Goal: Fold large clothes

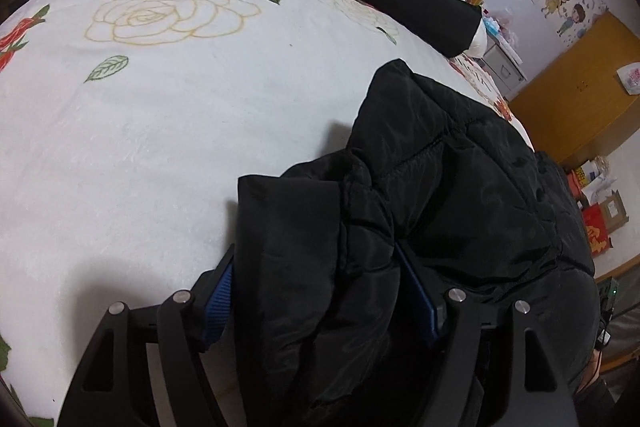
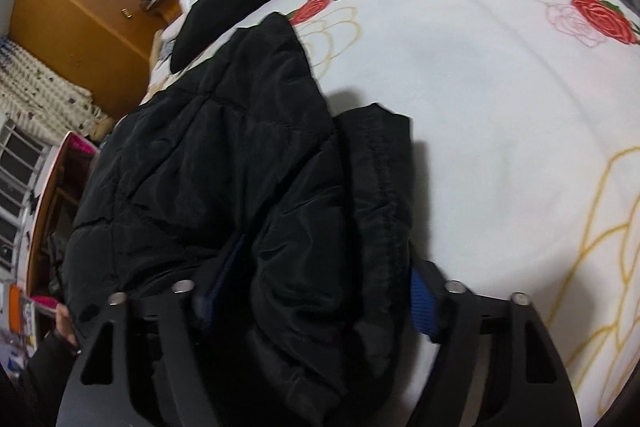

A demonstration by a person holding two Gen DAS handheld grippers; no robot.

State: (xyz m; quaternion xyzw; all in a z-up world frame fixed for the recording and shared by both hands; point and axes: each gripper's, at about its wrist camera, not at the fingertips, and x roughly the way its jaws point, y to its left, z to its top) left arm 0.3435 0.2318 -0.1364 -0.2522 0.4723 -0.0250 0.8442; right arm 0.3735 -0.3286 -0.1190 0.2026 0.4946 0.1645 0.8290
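My left hand-held gripper (image 1: 320,307) spread, pads flanking bunched black puffer jacket (image 1: 440,195) fold, lower right of frame, on floral bed (image 1: 140,147). My right hand-held gripper (image 2: 316,303) likewise spread around jacket fold.

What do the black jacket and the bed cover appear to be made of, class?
Black jacket: probably padded synthetic shell, nylon or polyester; stitched quilting, puffy bulk and a faint sheen suggest it.
Bed cover: likely soft fleece or plush; matte, slightly fuzzy surface with printed roses.

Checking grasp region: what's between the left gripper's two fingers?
A thick bunch of the black padded jacket fills the gap of the left gripper, seen in the left wrist view.
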